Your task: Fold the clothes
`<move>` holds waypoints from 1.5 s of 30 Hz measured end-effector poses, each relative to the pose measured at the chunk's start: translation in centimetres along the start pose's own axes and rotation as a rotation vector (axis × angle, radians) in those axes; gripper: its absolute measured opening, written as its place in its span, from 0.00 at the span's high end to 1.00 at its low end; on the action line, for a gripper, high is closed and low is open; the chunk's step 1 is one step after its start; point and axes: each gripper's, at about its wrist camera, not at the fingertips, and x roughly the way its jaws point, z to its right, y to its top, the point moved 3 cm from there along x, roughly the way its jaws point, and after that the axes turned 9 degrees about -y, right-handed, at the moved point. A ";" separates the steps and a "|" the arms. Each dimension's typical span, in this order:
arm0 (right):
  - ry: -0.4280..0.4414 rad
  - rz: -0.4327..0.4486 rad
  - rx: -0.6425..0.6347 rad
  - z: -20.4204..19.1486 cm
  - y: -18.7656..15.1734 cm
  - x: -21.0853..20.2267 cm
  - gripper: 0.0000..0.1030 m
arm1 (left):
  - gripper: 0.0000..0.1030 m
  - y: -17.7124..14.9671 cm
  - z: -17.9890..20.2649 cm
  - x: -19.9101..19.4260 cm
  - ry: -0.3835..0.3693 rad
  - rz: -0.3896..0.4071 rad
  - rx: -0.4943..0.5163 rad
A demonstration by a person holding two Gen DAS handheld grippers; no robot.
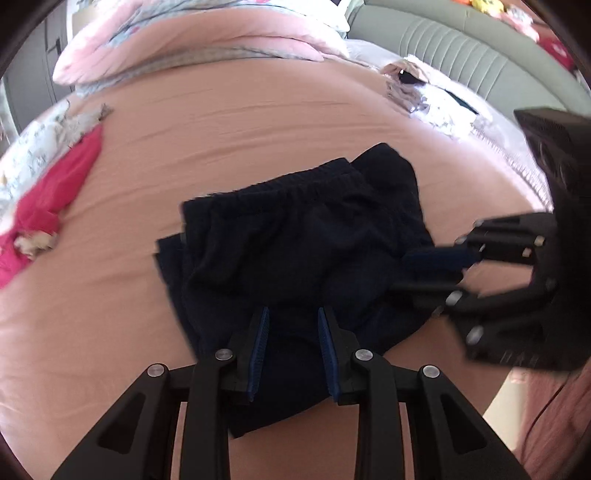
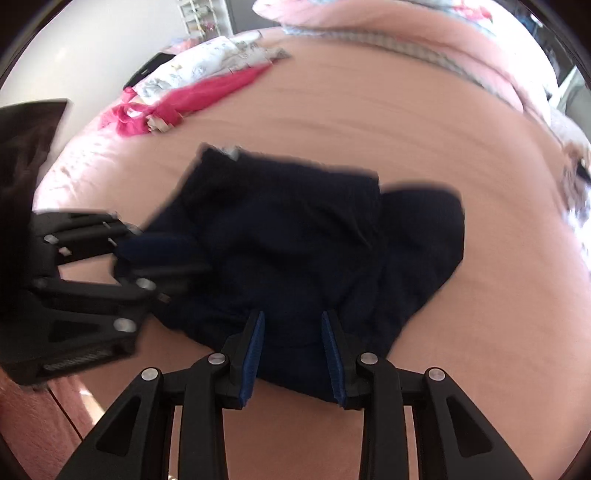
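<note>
Garments, dark: one navy knitted pair of shorts with an elastic waistband [image 1: 295, 236] [image 2: 295, 243], partly folded, lying on the pink bed sheet [image 1: 229, 122] [image 2: 369, 122] directly ahead of both grippers.
Garments, bright: one magenta cloth item [image 1: 55, 192] [image 2: 207, 96], far to the left of the left gripper, well apart from the shorts.
Grippers: two, black with blue ribbed pads.
Left gripper [image 1: 293, 314] [image 2: 162, 258]: fingers spread apart, nothing pinched; the shorts' near edge lies between and under the tips.
Right gripper [image 2: 293, 317] [image 1: 424, 273]: fingers likewise spread, holding nothing; tips over the shorts' near hem. Seen from the left wrist, it reaches in from the right, its tips at the shorts' right edge; contact cannot be told through blur.
Bedding: one pink quilt [image 1: 207, 44] [image 2: 424, 29], beyond the shorts.
</note>
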 end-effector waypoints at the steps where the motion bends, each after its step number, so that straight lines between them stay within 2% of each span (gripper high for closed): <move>1: -0.028 0.000 -0.006 0.6 0.0 -0.3 0.74 | 0.76 -0.1 -0.5 -0.5 0.024 -0.010 0.005; 4: -0.177 0.001 -0.039 2.8 -0.2 -0.9 0.74 | 0.76 -0.7 -3.6 -2.2 0.141 -0.036 -0.058; 5: -0.185 -0.012 -0.031 3.7 -0.4 -0.8 0.73 | 0.76 -1.0 -4.5 -3.0 0.139 -0.027 -0.105; 7: -0.151 -0.016 0.038 5.4 -0.8 -1.6 0.73 | 0.76 -1.2 -5.2 -4.7 0.064 0.036 -0.208; 10: -0.096 0.042 0.076 5.5 -1.0 -3.9 0.71 | 0.76 -1.3 -3.6 -5.6 -0.004 0.089 -0.243; 13: -0.039 0.105 0.032 2.9 -0.7 -5.1 0.70 | 0.76 -1.5 -2.1 -3.8 -0.042 0.060 -0.225; 15: -0.012 0.086 -0.011 0.8 -0.1 -3.8 0.70 | 0.76 -1.9 -1.3 -2.2 -0.001 -0.002 -0.177; 17: -0.016 0.029 -0.051 -0.3 -0.1 -1.6 0.70 | 0.76 -2.1 -0.9 -2.2 0.033 -0.016 -0.109; 19: -0.033 -0.013 -0.065 0.1 -0.4 -0.2 0.73 | 0.76 -2.0 -1.5 -2.8 0.050 -0.042 -0.090; 22: -0.030 -0.012 -0.046 2.0 -0.8 -0.8 0.73 | 0.74 -1.8 -3.5 -3.1 0.132 -0.074 -0.091; 25: -0.087 -0.031 -0.032 3.9 -1.0 -1.6 0.71 | 0.75 -0.9 -6.0 -4.8 0.075 0.001 -0.222; 27: -0.057 0.006 0.023 5.2 -0.6 -2.8 0.71 | 0.75 0.3 -5.4 -5.5 0.033 0.072 -0.200; 29: -0.034 0.050 0.052 5.6 0.5 -3.5 0.71 | 0.75 2.0 -4.2 -5.0 0.015 0.103 -0.142; 31: -0.041 0.077 0.046 4.8 2.1 -3.3 0.70 | 0.75 3.5 -3.6 -3.1 0.000 0.082 -0.126; 34: -0.041 0.072 0.020 2.8 3.8 -2.1 0.70 | 0.75 4.8 -3.0 -0.9 -0.020 0.056 -0.136; 35: -0.042 0.068 0.005 2.4 4.1 -1.5 0.70 | 0.79 5.1 -2.9 -0.4 -0.026 0.054 -0.137; 38: -0.072 0.065 -0.034 0.2 5.0 0.2 0.72 | 0.76 4.5 -4.0 0.7 0.029 0.021 -0.141; 42: -0.073 0.043 -0.034 -0.1 6.3 2.3 0.76 | 0.76 3.3 -5.5 -0.1 0.003 0.020 -0.130; 45: -0.123 0.043 -0.026 1.7 5.9 2.0 0.76 | 0.76 2.6 -5.6 -0.7 -0.004 0.046 -0.165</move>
